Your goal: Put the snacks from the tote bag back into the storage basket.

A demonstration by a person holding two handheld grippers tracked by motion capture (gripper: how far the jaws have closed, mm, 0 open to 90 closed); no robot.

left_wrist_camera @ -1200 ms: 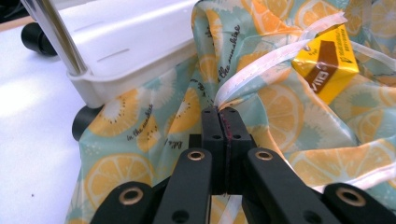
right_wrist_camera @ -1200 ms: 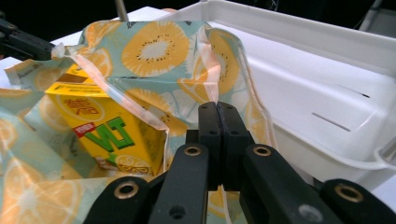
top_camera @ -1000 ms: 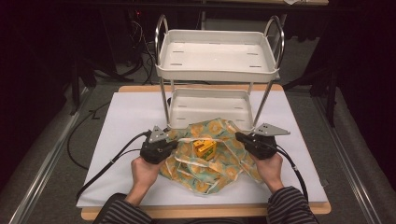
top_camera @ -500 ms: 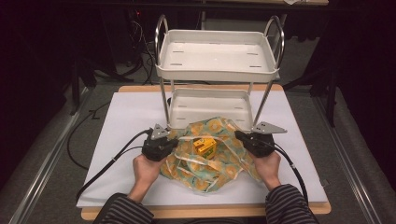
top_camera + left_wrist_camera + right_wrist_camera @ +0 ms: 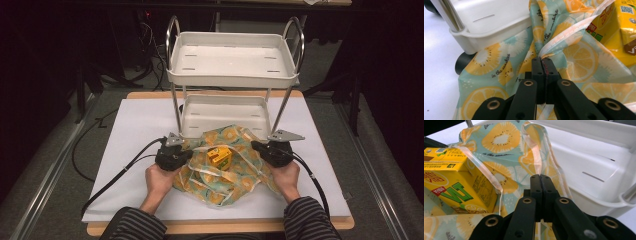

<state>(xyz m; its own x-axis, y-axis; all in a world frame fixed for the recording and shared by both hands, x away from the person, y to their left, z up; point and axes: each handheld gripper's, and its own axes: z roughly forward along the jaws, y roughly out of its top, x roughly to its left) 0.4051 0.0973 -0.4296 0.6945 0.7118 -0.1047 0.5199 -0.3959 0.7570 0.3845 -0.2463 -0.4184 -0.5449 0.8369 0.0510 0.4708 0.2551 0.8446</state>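
Between your hands on the bench, the yellow drink carton [image 5: 219, 157] sits on the fruit-print bag [image 5: 235, 182]; left gripper [image 5: 181, 152] and right gripper [image 5: 260, 148] each clamp a bag edge.

Bright lit table (dark surroundings), soft blur in close gripper views

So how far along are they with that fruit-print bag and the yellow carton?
Done: the yellow carton already sits on the spread fruit-print bag, in front of the white cart. In hand: the left gripper and right gripper are each shut on the bag's edge at opposite sides. Left, probably: lifting the edges to enclose the carton; it remains uncovered.
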